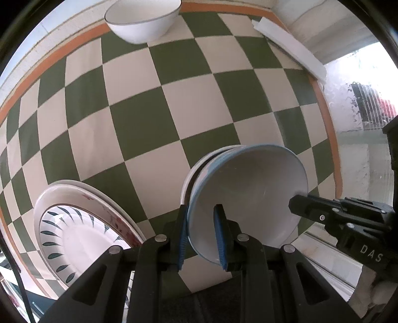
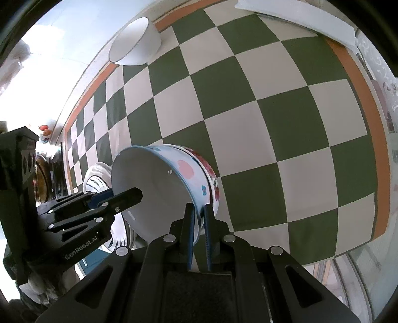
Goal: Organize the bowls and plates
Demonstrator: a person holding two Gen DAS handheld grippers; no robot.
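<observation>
Two nested bowls hang tilted over the checked tablecloth (image 1: 174, 99). The inner one is a blue-rimmed bowl (image 1: 248, 188) with a white inside and a flowered outside (image 2: 184, 169); the outer one carries red flowers (image 2: 214, 182). My left gripper (image 1: 201, 211) is shut on the near rim of the pair, blue pads on either side of the wall. My right gripper (image 2: 199, 208) is shut on the opposite rim, and its black fingers (image 1: 298, 201) show in the left wrist view. The left gripper's fingers (image 2: 131, 195) reach into the bowl in the right wrist view.
A stack of plates (image 1: 82, 223), the top one with dark leaf marks, lies beside the held bowls, also seen as plates (image 2: 97, 174). A white bowl with a dark rim (image 1: 144, 22) (image 2: 134, 42) stands at the cloth's far edge. A flat white strip (image 1: 291, 47) lies at the far right corner.
</observation>
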